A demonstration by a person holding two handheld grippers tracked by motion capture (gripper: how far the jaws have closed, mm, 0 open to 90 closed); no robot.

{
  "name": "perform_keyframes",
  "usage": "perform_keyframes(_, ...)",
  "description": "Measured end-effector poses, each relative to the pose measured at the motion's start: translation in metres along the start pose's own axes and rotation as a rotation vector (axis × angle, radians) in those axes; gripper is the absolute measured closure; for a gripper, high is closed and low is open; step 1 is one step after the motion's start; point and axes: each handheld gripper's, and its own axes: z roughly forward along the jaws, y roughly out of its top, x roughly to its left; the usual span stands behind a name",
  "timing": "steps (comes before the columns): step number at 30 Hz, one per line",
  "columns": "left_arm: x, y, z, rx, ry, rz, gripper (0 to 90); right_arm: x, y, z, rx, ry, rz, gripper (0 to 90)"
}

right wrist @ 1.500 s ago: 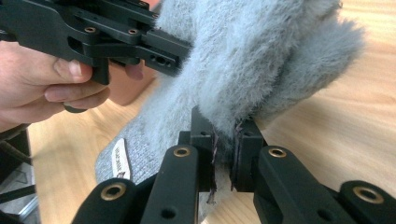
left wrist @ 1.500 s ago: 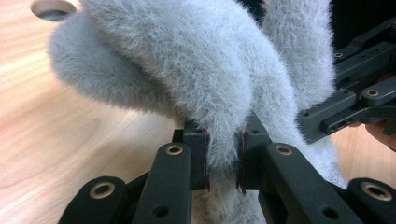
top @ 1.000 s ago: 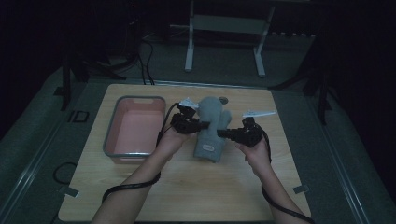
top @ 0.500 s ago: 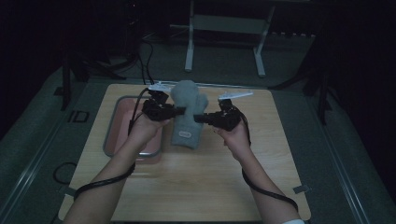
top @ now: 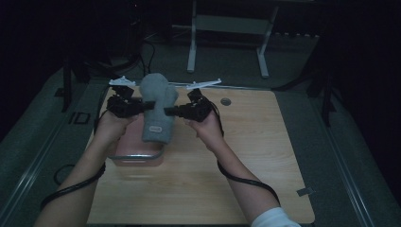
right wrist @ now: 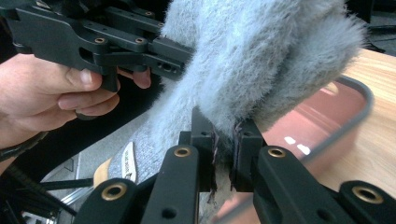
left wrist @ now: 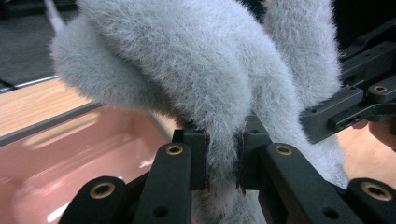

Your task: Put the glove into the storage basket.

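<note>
The left gripper (top: 150,104) is clamped on the left edge of a grey fuzzy slipper (top: 158,108); in the left gripper view its two black jaws pinch a fold of the slipper's pile (left wrist: 219,93) between their pads, with the fur bulging above and beside them. The right gripper (top: 168,111) grips the opposite edge of the same slipper, and in the right gripper view its jaws are likewise closed tight on a tuft of the grey fur (right wrist: 261,60), the pads pressing into it from both sides.

Both grippers point inward toward each other, each held in one hand, so the slipper hangs between them, raised off the surface (top: 246,156). It hangs roughly upright, its rounded toe end at the top and a small pale label (top: 155,127) facing the high camera lower down its sole.

Below and behind the slipper lies a pink tray (top: 135,153) with a grey rim, resting on the left part of the wooden surface. In the high view the slipper's lower end overlaps the tray's right side; the left gripper view shows the tray's shiny pink floor (left wrist: 70,158) directly beneath the fur, apart from it.

A black cable (top: 246,179) trails from the right gripper along the forearm.
</note>
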Motion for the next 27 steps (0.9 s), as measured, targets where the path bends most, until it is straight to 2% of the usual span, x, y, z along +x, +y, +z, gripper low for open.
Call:
perform_keyframes(5, 0.022, -0.017, -0.001, 0.017, 0.012, -0.043, 78.9, -0.002, -0.001, 0.030, 0.023, 0.011, 0.008, 82.7)
perform_keyframes(11, 0.042, -0.044, 0.016, 0.057, 0.039, -0.075, 78.9, -0.014, -0.017, 0.064, 0.078, 0.000, 0.036, 82.7)
perform_keyframes(14, 0.053, -0.057, 0.027, 0.071, 0.043, -0.112, 78.9, -0.023, -0.027, 0.080, 0.098, -0.010, 0.060, 82.7)
perform_keyframes(20, 0.066, -0.076, 0.044, 0.125, 0.062, -0.160, 78.8, -0.030, -0.040, 0.106, 0.166, -0.056, 0.089, 82.6)
perform_keyframes(25, 0.069, -0.082, 0.054, 0.190, 0.108, -0.183, 78.7, -0.030, -0.045, 0.124, 0.233, -0.120, 0.084, 82.6)
perform_keyframes(27, 0.071, -0.083, 0.058, 0.201, 0.112, -0.212, 78.6, -0.029, -0.044, 0.128, 0.255, -0.145, 0.080, 82.6)
